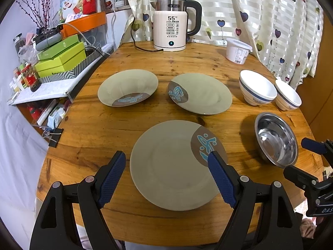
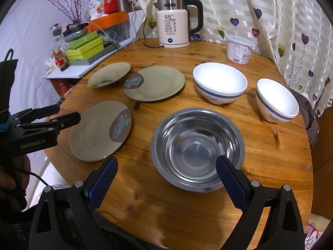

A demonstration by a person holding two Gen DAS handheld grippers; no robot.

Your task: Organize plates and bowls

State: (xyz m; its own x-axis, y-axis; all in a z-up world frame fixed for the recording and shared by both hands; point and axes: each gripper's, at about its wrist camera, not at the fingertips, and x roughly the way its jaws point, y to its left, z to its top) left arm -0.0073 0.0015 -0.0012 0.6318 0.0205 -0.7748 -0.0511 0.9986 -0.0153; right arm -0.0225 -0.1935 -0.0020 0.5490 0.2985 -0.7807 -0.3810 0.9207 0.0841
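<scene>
- Left gripper [image 1: 167,159] hovers over the near edge of the table [image 1: 129,62], jaws wide and holding nothing, with the near plate [image 1: 172,166] lying flat between and below its blue pads.
- That near plate sits by the table's near edge, its brown-and-blue patch turned toward the right.
- Two more plates lie around the middle: the left plate [image 1: 127,86] toward the left edge, the middle plate [image 1: 201,92] just beside it; whether their rims touch I cannot tell.
- Right gripper [image 2: 166,167] is over the near edge too, jaws wide and empty, framing the steel bowl [image 2: 197,145].
- The steel bowl stands upright right of the near plate, apart from it.
- Two white bowls with blue bands stand along the right edge: the big bowl [image 2: 220,82] behind the steel bowl, the small bowl [image 2: 276,100] nearest the right edge, tilted a little.
- In the left wrist view those two white bowls stand close together; contact is unclear.
- Back edge: a kettle [image 1: 177,24] reading 55, and a white tub [image 1: 238,51] toward the back right corner.
- Nothing is stacked yet; every plate and bowl rests singly on the wood.
</scene>
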